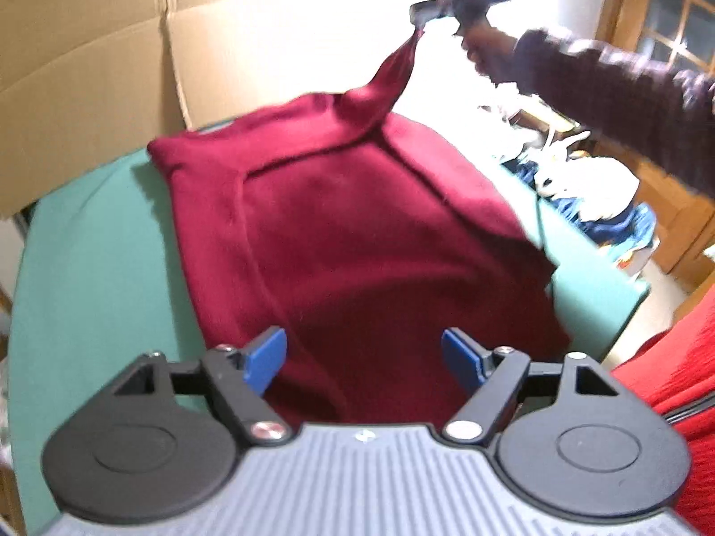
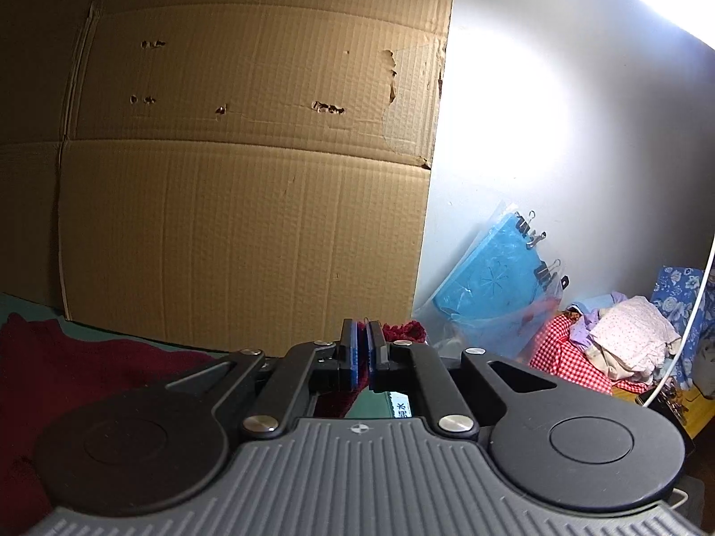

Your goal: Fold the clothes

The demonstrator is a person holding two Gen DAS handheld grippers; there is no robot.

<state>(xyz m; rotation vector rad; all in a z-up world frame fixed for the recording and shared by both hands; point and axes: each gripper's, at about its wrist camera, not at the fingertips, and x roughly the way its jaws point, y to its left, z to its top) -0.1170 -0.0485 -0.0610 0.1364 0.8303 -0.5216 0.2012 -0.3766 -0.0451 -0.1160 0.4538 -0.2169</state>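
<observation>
A dark red garment (image 1: pixel 357 241) lies partly folded on the green table (image 1: pixel 89 277). My left gripper (image 1: pixel 363 359) hovers above its near edge, open, with nothing between its blue pads (image 1: pixel 268 357). At the far corner my right gripper (image 1: pixel 422 11) lifts one sleeve (image 1: pixel 393 76) up and away from the body of the garment. In the right wrist view my right gripper (image 2: pixel 362 350) is shut on a strip of that red fabric (image 2: pixel 404 329), and the rest of the garment (image 2: pixel 67 366) spreads at the lower left.
A big cardboard sheet (image 2: pixel 250 169) stands behind the table against a white wall (image 2: pixel 558 134). Beyond the table's right edge lie piled clothes (image 1: pixel 581 187), a blue plastic bag (image 2: pixel 496 281) and checked cloth (image 2: pixel 567 348). A person's dark sleeve (image 1: pixel 616 98) reaches in from the right.
</observation>
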